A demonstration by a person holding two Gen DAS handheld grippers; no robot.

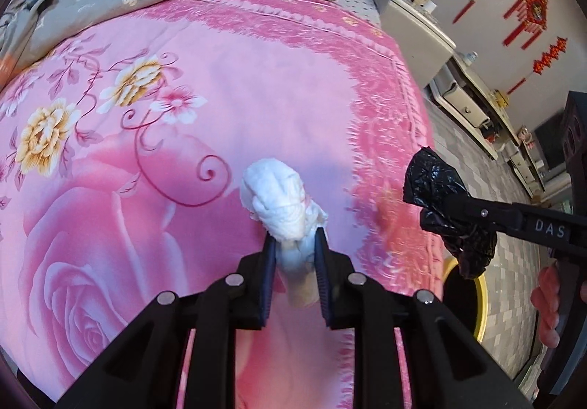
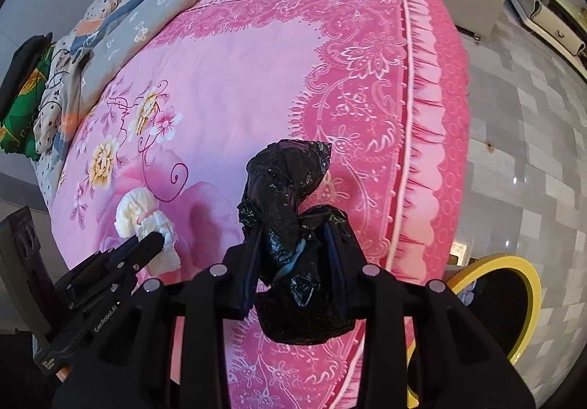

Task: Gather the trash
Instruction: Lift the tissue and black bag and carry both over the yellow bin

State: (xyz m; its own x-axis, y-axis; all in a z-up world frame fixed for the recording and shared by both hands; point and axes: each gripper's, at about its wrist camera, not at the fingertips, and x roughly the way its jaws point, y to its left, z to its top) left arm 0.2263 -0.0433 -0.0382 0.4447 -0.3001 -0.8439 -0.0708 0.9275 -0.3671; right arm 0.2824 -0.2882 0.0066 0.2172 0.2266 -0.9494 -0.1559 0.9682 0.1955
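Gripping white tissue wad (image 1: pixel 279 199) and black bag (image 2: pixel 293 225) above the bed (image 2: pixel 256 78).

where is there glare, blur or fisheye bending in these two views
Left wrist: pink floral blanket bulges from fisheye; its right border smears. Right wrist: glossy grey tiled floor shows small glints, crumpled black plastic bag has specular flecks, dark vignette at corners.

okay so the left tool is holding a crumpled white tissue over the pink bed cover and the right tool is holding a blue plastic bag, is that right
Not quite. The bag in the right tool is black, not blue, as the right wrist view shows. The rest holds: the left tool grips a crumpled white tissue over the pink bed cover.
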